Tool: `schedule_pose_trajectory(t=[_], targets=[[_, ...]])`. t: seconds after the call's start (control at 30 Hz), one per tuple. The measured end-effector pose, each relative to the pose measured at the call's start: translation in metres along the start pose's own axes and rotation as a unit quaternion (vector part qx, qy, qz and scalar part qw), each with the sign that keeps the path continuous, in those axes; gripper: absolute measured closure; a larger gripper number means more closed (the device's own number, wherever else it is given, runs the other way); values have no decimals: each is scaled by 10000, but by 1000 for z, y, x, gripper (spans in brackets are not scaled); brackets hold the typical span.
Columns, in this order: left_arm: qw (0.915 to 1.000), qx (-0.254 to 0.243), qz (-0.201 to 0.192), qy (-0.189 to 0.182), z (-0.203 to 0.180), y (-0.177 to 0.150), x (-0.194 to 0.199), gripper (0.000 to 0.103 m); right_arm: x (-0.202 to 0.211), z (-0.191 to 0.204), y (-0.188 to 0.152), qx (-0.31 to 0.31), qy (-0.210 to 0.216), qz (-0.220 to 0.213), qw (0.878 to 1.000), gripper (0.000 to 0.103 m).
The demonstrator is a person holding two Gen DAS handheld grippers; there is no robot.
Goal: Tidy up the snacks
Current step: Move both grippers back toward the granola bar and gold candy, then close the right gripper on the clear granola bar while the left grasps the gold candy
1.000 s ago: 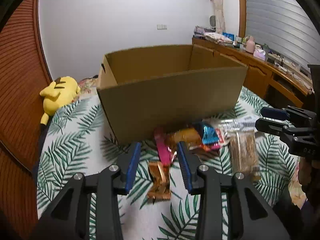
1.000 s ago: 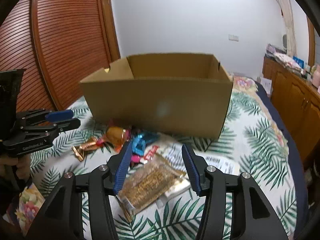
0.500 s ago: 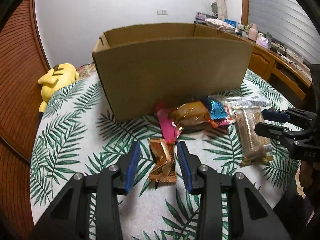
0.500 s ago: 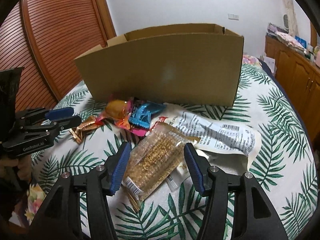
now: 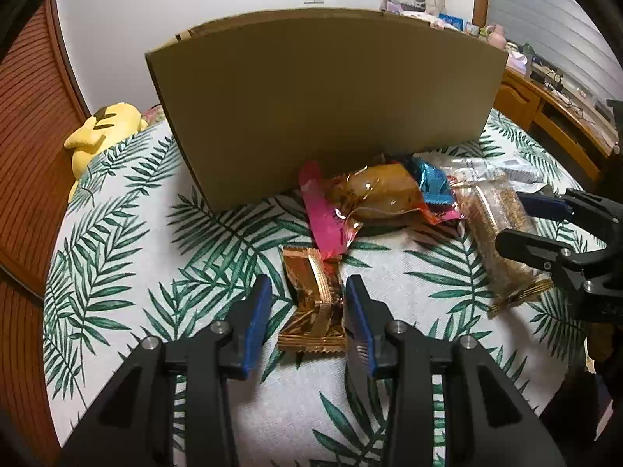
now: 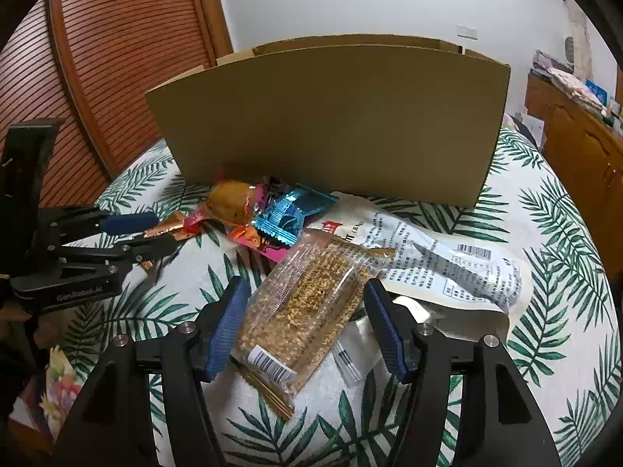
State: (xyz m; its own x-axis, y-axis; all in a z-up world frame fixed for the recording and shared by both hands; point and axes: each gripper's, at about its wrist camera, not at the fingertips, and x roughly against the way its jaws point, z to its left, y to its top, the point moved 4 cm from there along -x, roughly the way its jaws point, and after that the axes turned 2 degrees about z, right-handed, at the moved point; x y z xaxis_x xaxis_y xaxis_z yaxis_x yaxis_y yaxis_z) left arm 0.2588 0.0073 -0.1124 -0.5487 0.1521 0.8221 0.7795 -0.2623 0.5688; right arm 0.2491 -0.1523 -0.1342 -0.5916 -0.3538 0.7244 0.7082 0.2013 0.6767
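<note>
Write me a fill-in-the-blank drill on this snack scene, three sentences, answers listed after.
1. The left tool straddles a small wrapper coloured ____.
2. The clear packet of grain bars lies partly on top of a large ____ pouch with printed text and a barcode.
3. All the snacks lie on the leaf-print cloth, in front of the ____ box.

Missing words: gold; white; cardboard
</note>
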Motion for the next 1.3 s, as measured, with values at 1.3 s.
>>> schedule_pose_trajectory(t=[1.3], targets=[[9986, 258, -94, -449, 9, -2, 3, 61, -15, 14, 7, 281, -74, 237, 9993, 32]])
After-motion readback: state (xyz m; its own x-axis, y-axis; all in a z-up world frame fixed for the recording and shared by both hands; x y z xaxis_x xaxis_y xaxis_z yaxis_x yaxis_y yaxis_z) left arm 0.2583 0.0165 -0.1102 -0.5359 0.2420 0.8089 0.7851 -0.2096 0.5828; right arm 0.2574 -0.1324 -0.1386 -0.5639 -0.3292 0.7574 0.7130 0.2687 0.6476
